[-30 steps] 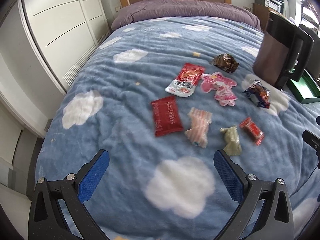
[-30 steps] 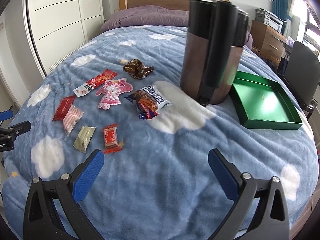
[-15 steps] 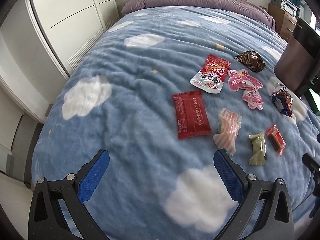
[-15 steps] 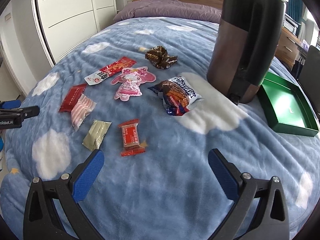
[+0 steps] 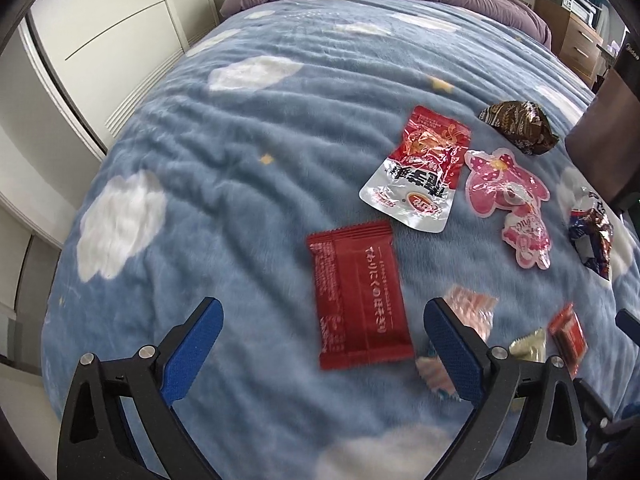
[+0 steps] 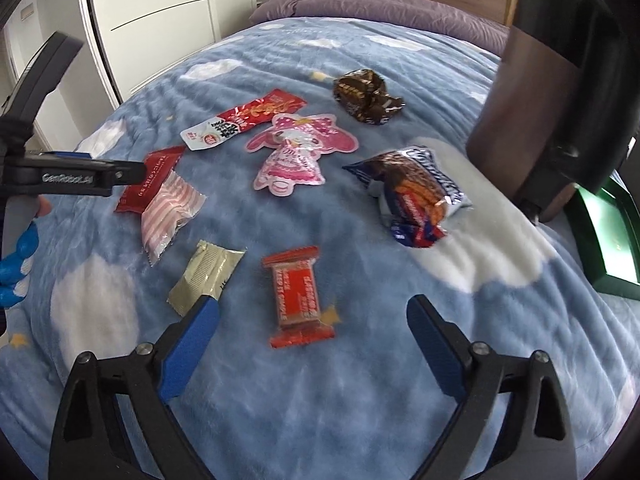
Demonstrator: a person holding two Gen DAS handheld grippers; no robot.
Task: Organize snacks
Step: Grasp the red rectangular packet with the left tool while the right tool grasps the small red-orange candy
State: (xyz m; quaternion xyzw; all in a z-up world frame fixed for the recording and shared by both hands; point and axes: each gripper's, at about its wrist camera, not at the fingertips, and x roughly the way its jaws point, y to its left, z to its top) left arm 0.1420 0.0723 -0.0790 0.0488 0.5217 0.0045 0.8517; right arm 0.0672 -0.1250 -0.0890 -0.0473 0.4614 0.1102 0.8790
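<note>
Red flat packet (image 5: 360,296) lay between my left claw's (image 5: 322,334) wide-open, empty fingers. Looked light, slick, crinkly; I judged edge pinch best. Right claw (image 6: 312,326) gaped empty around small red candy (image 6: 298,296).

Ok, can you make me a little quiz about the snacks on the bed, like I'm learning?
1. True or false: the left gripper is holding the flat dark red packet.
2. Which snack lies nearest in front of the right gripper? A) small red wrapped bar B) pink doll-shaped pouch C) brown crinkled wrapper
3. Fill in: the green tray sits beside the tall brown and black ____.

Key: 1 false, both grippers are open and empty. 2 A. 3 container.
</note>
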